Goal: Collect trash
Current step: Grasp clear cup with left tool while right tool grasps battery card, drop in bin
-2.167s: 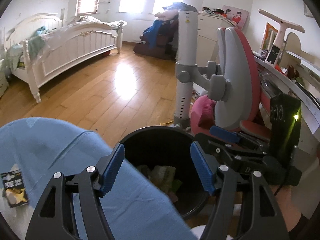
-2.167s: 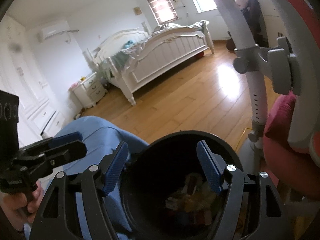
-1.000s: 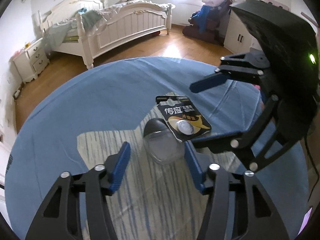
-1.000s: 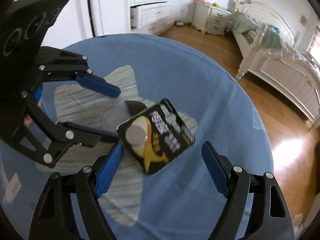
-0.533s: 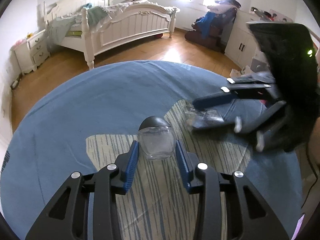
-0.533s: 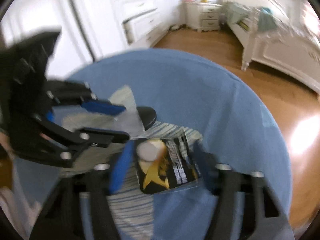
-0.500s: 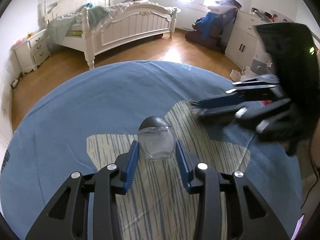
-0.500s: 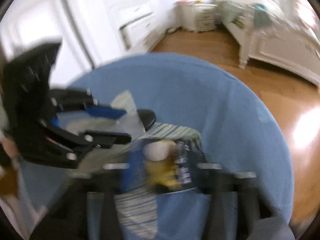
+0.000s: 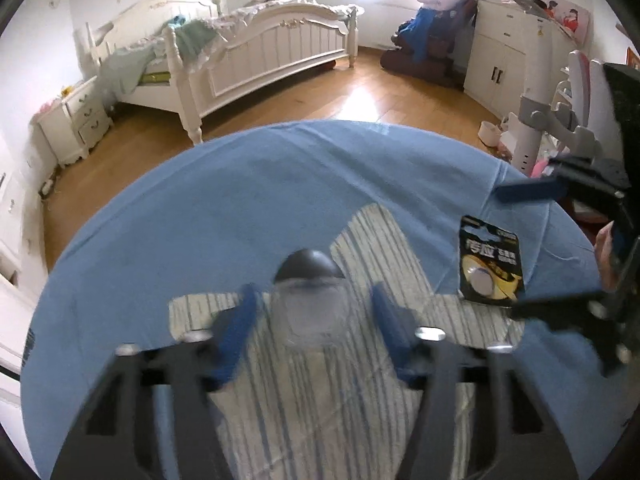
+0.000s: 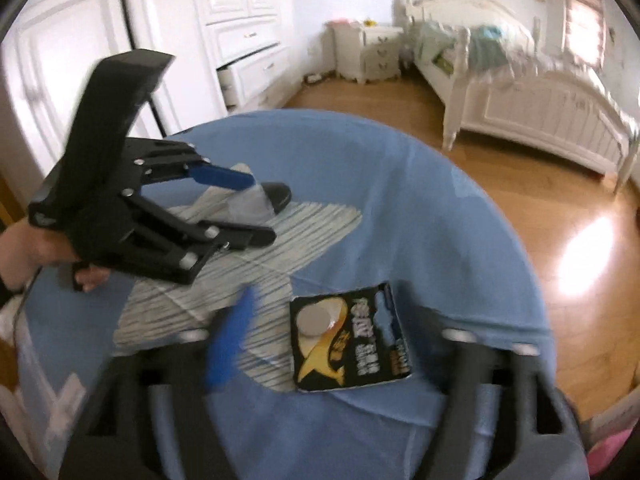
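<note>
The cabinets, the piled clothes and the grey-and-red chair are shown only in the left wrist view; the white wardrobe doors [image 10: 120, 40] and the person's hand [image 10: 24, 248] on the left hand-held gripper [image 9: 312, 320] are shown only in the right wrist view. In both, a round desk covered in blue cloth [image 9: 240, 208] with a striped patch is seen.

A clear plastic cup with a dark lid [image 9: 310, 304] is found between the blue pads of the left hand-held gripper, whose jaws are opening and stand narrow, with small gaps seen at either side of the cup. A black and yellow battery card [image 10: 350, 346] lies flat on the cloth near the desk's edge, between the widely spread, opening jaws of the right hand-held gripper [image 10: 336, 344], untouched.
</note>
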